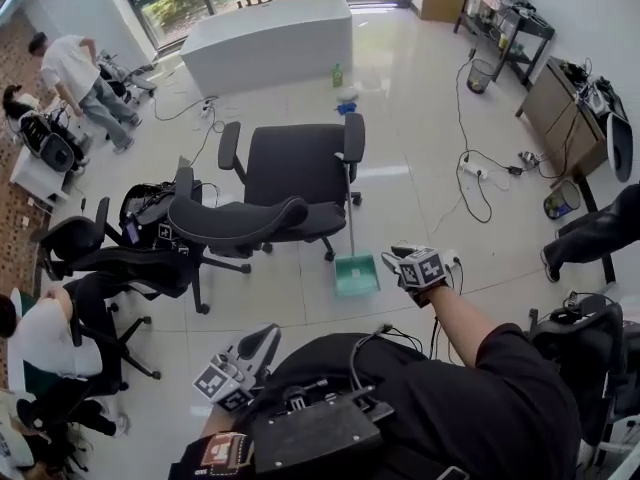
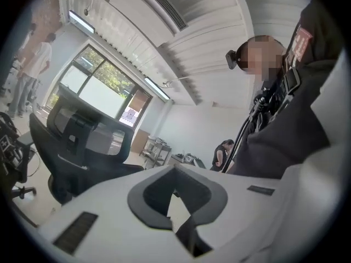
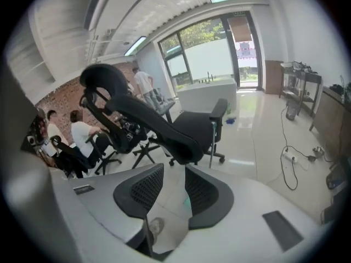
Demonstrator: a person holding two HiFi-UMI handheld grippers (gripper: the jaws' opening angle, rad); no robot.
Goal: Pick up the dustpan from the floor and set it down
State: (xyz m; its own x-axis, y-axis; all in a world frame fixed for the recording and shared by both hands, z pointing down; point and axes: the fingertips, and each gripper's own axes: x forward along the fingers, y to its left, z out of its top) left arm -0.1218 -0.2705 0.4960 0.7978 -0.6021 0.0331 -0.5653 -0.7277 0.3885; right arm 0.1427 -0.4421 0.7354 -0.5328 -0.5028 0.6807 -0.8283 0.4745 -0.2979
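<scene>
The green dustpan (image 1: 356, 274) stands on the pale floor, its long handle (image 1: 349, 203) leaning up against the black office chair (image 1: 297, 178). My right gripper (image 1: 400, 259) hovers just right of the pan, open with nothing between its fingers. In the right gripper view the right gripper (image 3: 174, 193) shows floor and a sliver of the green dustpan (image 3: 187, 204) through the gap. My left gripper (image 1: 262, 340) is held low near my body, away from the pan. In the left gripper view the left gripper (image 2: 175, 193) shows a narrow gap with nothing in it.
More black chairs (image 1: 215, 226) crowd the left, with seated people (image 1: 45, 333) beyond. Cables (image 1: 472, 183) and a power strip (image 1: 470, 168) trail over the floor at right. A white counter (image 1: 268, 40) and a waste bin (image 1: 480, 74) stand farther back.
</scene>
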